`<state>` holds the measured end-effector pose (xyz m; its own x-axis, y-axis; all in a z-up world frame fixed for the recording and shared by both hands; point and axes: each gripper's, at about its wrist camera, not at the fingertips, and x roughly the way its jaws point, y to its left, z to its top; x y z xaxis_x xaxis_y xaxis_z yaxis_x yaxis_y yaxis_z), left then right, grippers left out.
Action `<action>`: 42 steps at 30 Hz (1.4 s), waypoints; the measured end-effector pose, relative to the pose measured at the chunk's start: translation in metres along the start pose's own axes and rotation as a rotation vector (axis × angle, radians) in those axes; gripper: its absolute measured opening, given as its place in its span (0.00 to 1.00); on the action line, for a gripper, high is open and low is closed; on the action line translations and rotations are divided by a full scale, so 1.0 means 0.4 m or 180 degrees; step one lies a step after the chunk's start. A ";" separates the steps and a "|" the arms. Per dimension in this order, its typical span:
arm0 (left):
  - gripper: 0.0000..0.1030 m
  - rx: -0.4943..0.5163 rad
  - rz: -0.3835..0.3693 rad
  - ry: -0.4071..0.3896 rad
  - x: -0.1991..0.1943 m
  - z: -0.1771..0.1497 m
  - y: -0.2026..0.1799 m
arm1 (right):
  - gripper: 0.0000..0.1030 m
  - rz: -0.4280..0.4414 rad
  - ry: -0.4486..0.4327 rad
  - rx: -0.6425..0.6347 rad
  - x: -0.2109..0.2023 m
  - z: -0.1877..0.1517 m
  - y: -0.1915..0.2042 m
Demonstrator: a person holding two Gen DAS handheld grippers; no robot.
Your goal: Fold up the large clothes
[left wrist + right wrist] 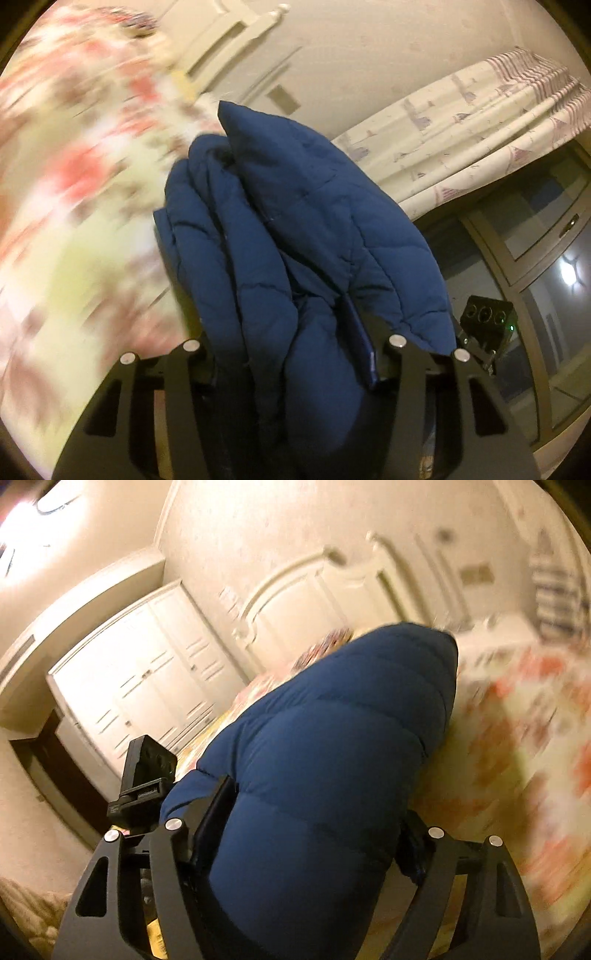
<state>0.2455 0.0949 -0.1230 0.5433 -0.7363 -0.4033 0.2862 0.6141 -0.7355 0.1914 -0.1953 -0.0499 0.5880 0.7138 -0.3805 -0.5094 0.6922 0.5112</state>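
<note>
A dark blue quilted puffer jacket (pixel 295 229) fills the middle of the left wrist view, bunched in thick folds. My left gripper (pixel 291 369) is shut on these folds, and the fabric hides the fingertips. In the right wrist view the same blue jacket (pixel 332 746) bulges between the black fingers as a padded roll. My right gripper (pixel 306 834) is shut on it. Both grippers hold the jacket lifted above a bed with a floral cover (pixel 74 184), which is blurred by motion.
The floral bed cover (pixel 517 757) lies at the right of the right wrist view. A white headboard (pixel 295 602) and white wardrobe doors (pixel 147 679) stand behind. A patterned curtain (pixel 480 129) and a dark window (pixel 535 277) are at the right of the left wrist view.
</note>
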 end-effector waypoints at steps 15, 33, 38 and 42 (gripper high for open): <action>0.71 0.0091 0.0729 0.0113 0.255 0.091 0.005 | 0.95 -0.0795 0.0217 0.0869 0.031 0.050 -0.328; 0.98 0.1980 0.2573 -0.1630 -0.066 -0.143 -0.570 | 0.96 -0.2156 -0.0706 -0.0729 -0.254 -0.036 0.178; 0.98 0.1878 0.2382 -0.1220 -0.050 -0.198 -0.542 | 0.96 -0.2159 -0.0655 -0.0731 -0.286 -0.076 0.190; 0.98 0.1879 0.2371 -0.1150 -0.045 -0.212 -0.528 | 0.96 -0.2200 -0.0642 -0.0689 -0.317 -0.072 0.188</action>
<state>0.1083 -0.0456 -0.0066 0.9205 -0.0394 -0.3887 0.0685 0.9958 0.0614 0.0603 -0.2307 0.0147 0.9118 0.0900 -0.4006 -0.0824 0.9959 0.0362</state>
